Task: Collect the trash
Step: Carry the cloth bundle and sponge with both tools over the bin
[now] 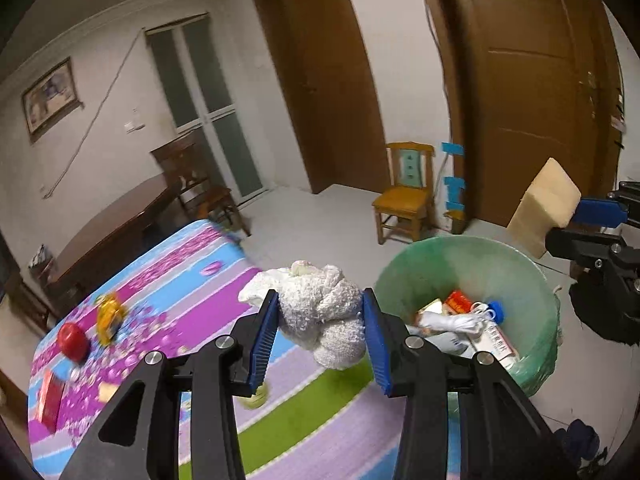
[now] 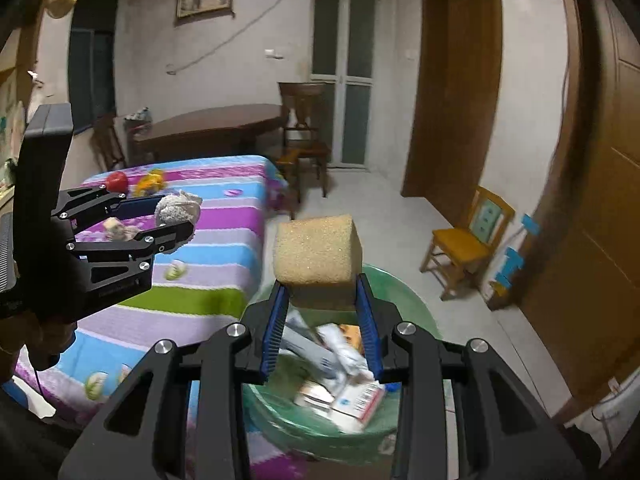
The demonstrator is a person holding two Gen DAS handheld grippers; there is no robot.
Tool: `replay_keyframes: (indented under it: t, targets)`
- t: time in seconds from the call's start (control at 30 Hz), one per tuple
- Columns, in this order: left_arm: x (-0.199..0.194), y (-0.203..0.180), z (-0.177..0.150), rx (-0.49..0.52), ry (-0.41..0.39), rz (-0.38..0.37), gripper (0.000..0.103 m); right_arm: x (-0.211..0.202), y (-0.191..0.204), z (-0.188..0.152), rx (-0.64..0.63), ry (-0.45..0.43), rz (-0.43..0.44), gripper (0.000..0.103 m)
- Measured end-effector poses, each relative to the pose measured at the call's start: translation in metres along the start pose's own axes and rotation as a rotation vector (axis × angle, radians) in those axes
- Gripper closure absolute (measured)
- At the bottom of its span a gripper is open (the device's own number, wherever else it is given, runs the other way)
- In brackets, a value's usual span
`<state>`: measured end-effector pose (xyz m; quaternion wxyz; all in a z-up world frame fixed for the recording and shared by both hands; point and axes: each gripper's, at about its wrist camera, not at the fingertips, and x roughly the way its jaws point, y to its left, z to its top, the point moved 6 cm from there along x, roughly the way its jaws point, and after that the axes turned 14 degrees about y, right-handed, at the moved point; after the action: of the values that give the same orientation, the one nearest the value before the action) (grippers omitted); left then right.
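Note:
My left gripper (image 1: pixel 320 312) is shut on a crumpled white fluffy cloth (image 1: pixel 320 312), held above the edge of the striped bedspread (image 1: pixel 172 280), just left of the bin. The same gripper (image 2: pixel 168 220) with the cloth (image 2: pixel 178 206) shows at the left of the right wrist view. My right gripper (image 2: pixel 322 304) is shut on a tan sponge block (image 2: pixel 318 250), which hangs over the green-lined trash bin (image 2: pixel 404 300). That sponge (image 1: pixel 546 204) and gripper (image 1: pixel 576 216) appear right of the bin (image 1: pixel 404 264) in the left wrist view. The bin holds cartons, wrappers and a blue cap.
On the bedspread lie a red apple (image 1: pixel 72 338), a yellow toy (image 1: pixel 108 316), a red box (image 1: pixel 50 400) and small scraps. A yellow wooden chair (image 1: pixel 404 192) stands by the brown doors. A dark table (image 2: pixel 212 124) and chairs stand beyond the bed.

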<state>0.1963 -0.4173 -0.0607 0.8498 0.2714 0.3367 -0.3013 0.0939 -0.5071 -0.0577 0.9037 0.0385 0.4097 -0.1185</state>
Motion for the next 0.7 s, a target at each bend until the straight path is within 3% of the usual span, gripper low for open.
replay_keyframes:
  t: [0.33,0.7]
  targets:
    - [0.031,-0.047,0.021,0.072,0.011,-0.030,0.060,0.015,-0.022,-0.012,0.034,0.032,-0.029,0.070]
    - [0.045,-0.054,0.019,0.096,0.030,-0.050,0.060,0.021,-0.025,-0.016,0.033,0.052,-0.044,0.070]
